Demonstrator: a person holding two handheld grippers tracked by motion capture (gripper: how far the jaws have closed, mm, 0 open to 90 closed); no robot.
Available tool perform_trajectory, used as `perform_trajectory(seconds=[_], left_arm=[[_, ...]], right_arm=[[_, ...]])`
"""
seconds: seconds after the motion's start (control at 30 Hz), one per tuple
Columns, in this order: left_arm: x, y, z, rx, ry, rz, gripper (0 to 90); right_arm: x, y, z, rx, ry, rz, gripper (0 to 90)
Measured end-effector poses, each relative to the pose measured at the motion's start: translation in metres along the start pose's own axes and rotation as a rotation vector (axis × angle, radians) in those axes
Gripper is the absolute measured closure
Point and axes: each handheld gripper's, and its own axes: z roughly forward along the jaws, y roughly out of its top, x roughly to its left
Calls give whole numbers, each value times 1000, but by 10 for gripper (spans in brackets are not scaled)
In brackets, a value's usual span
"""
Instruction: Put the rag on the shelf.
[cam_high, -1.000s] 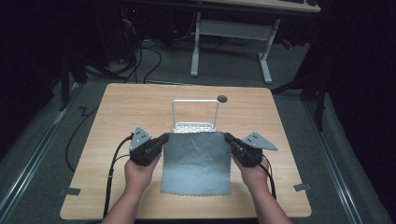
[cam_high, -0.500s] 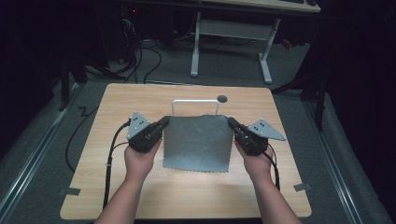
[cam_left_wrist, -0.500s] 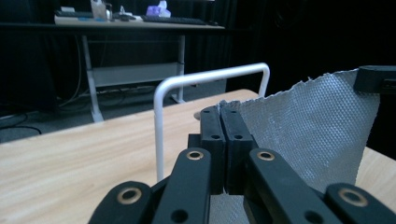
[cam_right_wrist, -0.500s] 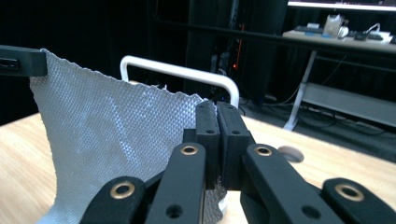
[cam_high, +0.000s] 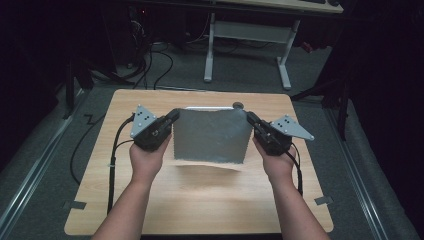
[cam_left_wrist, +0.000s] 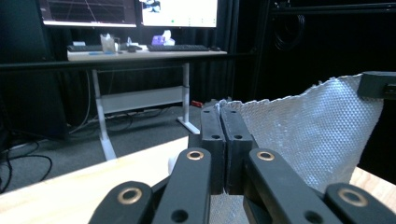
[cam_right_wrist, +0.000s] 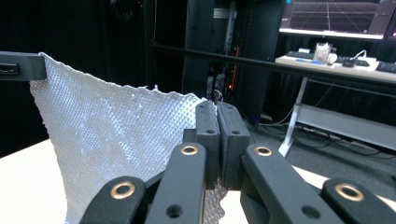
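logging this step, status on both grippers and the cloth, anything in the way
Left gripper shut on grey cloth corner; right gripper shut on the other. Cloth hangs above table. White rack behind it.

Both grippers matte black: left gripper (cam_high: 172, 116), right gripper (cam_high: 248, 117); each has a grey three-cornered plate on top with small dark dots, probably screw heads, too small to tell; black cable trails from each along the forearm; close up, jaws are flat rectangular blocks with small holes, driven by black link arms with brass-coloured pivot bushings; forearms bare, no sleeves.
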Motion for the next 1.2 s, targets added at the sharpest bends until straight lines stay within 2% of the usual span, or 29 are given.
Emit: perform_trajectory(seconds=[0.2, 0.37, 0.53, 0.67, 0.7, 0.83, 0.9, 1.03, 1.1, 1.2], left_arm=[[6, 5, 4, -1, 18, 15, 900], [15, 7, 19, 29, 45, 53, 900], [25, 10, 37, 48, 66, 75, 900], [32, 13, 51, 55, 80, 70, 900], [33, 13, 54, 55, 89, 75, 900], [37, 15, 66, 38, 118, 85, 900], [40, 17, 74, 50, 135, 101, 900], [48, 19, 85, 65, 156, 107, 900], [52, 19, 91, 76, 163, 114, 900], [58, 17, 99, 95, 170, 123, 900]], right_arm=[[-2, 8, 3, -4, -6, 2, 890], [-8, 13, 13, 7, -8, 6, 893], [-14, 17, 28, 17, -21, 7, 893], [-22, 20, 41, 25, -30, 29, 893], [-26, 21, 48, 27, -33, 32, 893], [-31, 24, 57, 29, -43, 44, 893], [-35, 26, 65, 31, -48, 39, 893], [-42, 30, 80, 36, -50, 35, 892], [-46, 31, 93, 59, -58, 31, 892], [-49, 30, 101, 75, -61, 28, 892]])
